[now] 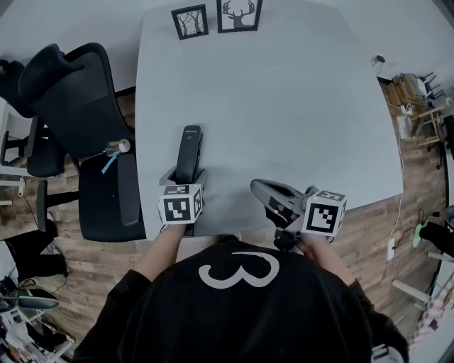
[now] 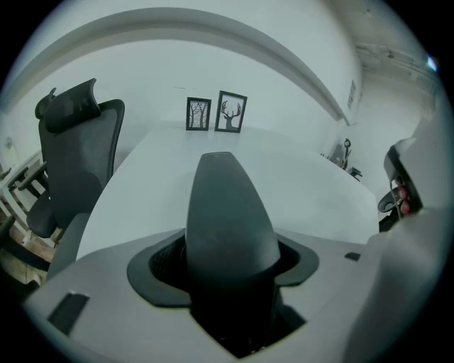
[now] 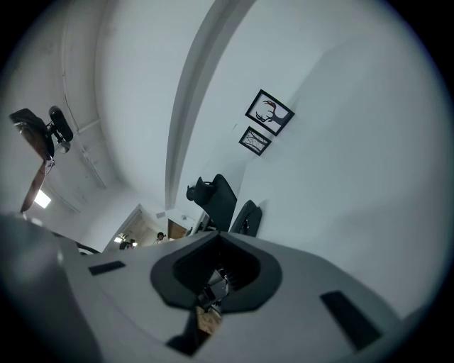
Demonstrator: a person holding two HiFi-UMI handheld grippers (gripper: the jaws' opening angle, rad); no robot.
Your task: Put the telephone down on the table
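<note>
A black telephone handset (image 1: 189, 150) points away from me over the near left part of the white table (image 1: 284, 106). My left gripper (image 1: 185, 177) is shut on its near end, the jaws clasping it from both sides. In the left gripper view the telephone (image 2: 227, 220) fills the middle and hides the gap between the jaws. Whether it touches the tabletop I cannot tell. My right gripper (image 1: 259, 187) hangs over the table's near edge, tilted toward the left, shut with nothing in it; in the right gripper view (image 3: 216, 273) its jaws meet.
Two framed pictures (image 1: 189, 21) (image 1: 239, 14) stand at the table's far edge. A black office chair (image 1: 78, 106) sits close on the left, with a small blue-tipped thing (image 1: 113, 152) on its seat. Wooden floor with cables and clutter (image 1: 411, 106) lies to the right.
</note>
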